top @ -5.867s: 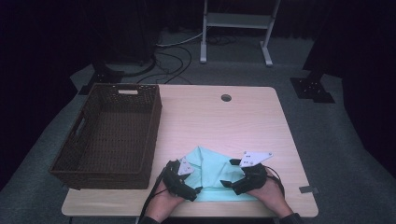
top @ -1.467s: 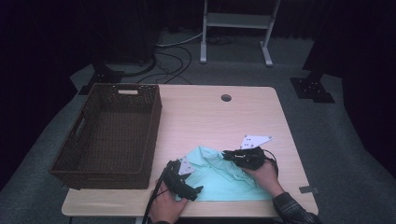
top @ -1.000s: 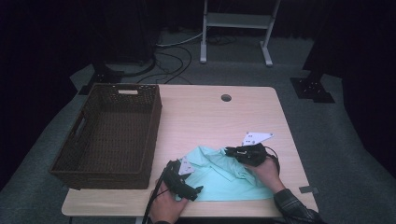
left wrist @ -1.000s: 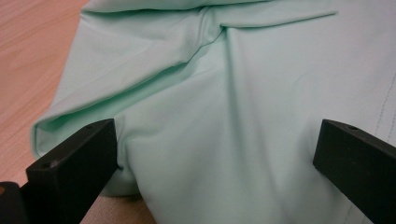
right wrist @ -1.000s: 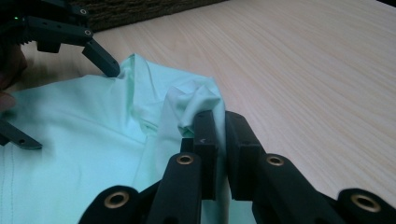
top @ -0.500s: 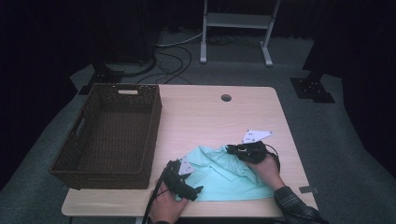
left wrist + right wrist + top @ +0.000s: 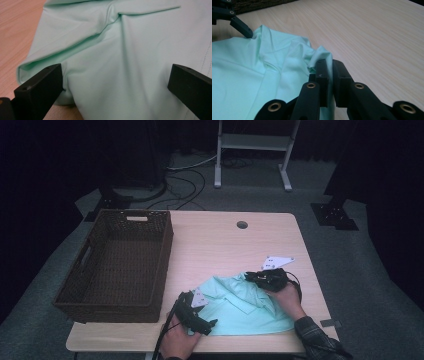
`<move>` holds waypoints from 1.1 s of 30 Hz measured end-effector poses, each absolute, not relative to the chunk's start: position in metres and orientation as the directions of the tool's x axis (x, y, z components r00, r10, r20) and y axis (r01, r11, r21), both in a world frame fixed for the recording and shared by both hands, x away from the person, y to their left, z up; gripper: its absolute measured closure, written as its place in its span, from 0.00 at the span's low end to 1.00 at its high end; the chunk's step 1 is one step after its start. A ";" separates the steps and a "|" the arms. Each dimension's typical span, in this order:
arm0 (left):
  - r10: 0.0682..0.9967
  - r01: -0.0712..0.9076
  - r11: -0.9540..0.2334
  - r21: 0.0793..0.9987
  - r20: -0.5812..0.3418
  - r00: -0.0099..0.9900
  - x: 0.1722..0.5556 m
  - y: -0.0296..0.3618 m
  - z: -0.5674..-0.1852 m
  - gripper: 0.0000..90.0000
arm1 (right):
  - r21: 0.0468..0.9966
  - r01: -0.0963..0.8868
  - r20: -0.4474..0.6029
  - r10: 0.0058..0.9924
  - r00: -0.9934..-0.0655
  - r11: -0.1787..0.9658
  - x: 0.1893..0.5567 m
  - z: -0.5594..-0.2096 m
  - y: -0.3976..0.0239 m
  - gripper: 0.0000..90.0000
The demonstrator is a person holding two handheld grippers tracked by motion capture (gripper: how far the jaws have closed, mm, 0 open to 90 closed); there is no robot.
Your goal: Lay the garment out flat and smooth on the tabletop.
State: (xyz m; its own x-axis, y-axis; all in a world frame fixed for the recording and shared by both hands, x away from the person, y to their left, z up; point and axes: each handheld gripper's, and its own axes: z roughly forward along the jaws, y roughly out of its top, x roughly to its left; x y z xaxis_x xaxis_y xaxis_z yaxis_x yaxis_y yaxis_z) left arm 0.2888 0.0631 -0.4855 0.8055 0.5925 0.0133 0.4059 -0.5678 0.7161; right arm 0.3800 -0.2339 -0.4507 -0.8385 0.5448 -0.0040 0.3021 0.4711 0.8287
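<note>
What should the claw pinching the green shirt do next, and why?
Probably carry the pinched edge across the shirt to fold it. The right gripper is shut on a bunched fold of it, while the left gripper rests open on the other side, steadying the cloth.

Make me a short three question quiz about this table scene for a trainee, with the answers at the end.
1. True or false: the right claw is shut on a fold of the mint green shirt.
2. Which describes the left claw? A: jaws wide apart over the shirt. B: clamped on the basket rim. C: lifted clear of the table.
3. What lies in the brown wicker basket?

Key
1. True: its jaws pinch the cloth at the shirt's far edge.
2. A.
3. Nothing can be seen inside; it stands on the wooden table to the left of the shirt.
</note>
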 end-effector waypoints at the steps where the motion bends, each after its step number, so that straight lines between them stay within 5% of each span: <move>1: 0.592 0.406 -0.568 0.716 0.013 0.806 0.289 0.063 -0.485 0.00 | 0.828 0.305 -0.003 0.548 -0.836 0.471 0.381 -0.451 -0.235 0.93; 33: 0.593 0.408 -0.567 0.715 0.011 0.805 0.289 0.063 -0.485 0.00 | 0.830 0.349 0.025 0.595 -0.803 0.435 0.418 -0.455 -0.254 0.93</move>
State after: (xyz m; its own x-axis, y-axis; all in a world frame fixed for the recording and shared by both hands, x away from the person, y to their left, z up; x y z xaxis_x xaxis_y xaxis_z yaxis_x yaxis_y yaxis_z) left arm 0.2889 0.0631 -0.4854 0.8054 0.5927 0.0111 0.4077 -0.5675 0.7154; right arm 0.4176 -0.2543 -0.4548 -0.8032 0.5952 0.0251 0.3486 0.4354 0.8300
